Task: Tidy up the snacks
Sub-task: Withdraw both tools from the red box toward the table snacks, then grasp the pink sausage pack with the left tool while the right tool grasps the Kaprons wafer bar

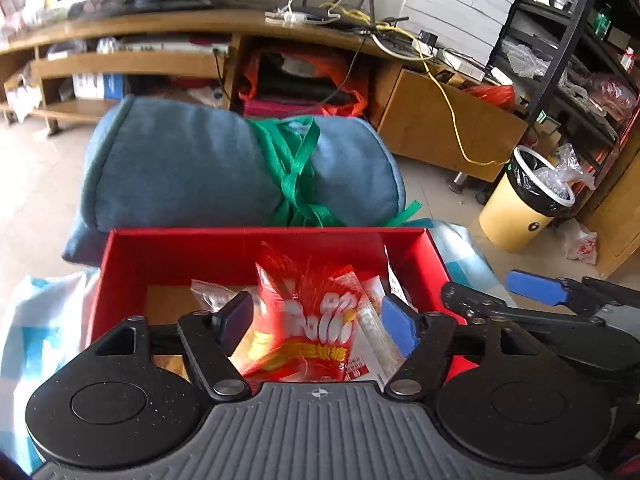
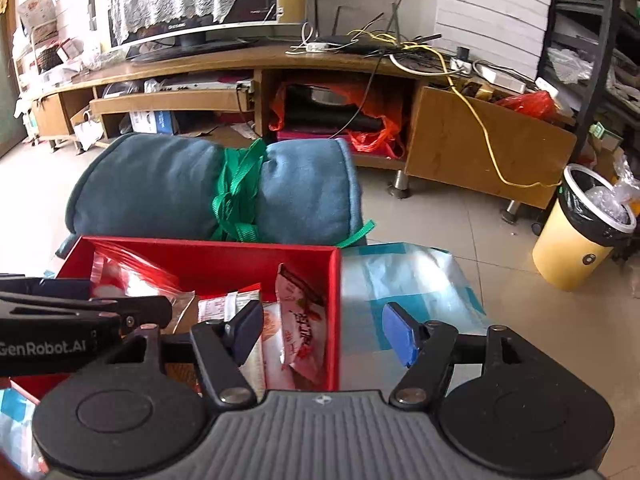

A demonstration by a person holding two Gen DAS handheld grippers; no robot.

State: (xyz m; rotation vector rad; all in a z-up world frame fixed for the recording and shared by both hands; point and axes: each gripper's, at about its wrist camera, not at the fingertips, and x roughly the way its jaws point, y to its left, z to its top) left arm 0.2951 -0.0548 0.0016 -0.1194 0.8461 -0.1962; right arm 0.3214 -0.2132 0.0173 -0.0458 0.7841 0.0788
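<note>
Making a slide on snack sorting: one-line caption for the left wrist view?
Open left gripper hovers over a red snack packet in the red box, right gripper alongside.

The box [image 1: 120, 264] is smooth matt red card outside, plain brown board on its floor. The snack bag [image 1: 308, 316] in it is glossy, crinkled red plastic film; the packets [image 2: 300, 320] beside it are glossy film too. The cushion [image 1: 192, 164] at the far side is soft, matt blue cloth, tied with woven green webbing [image 1: 298, 164]. The left gripper [image 1: 316, 318] and right gripper [image 2: 322, 328] have matt black plastic arms, blue rubbery pads [image 1: 396, 324] and metal rivets.
</note>
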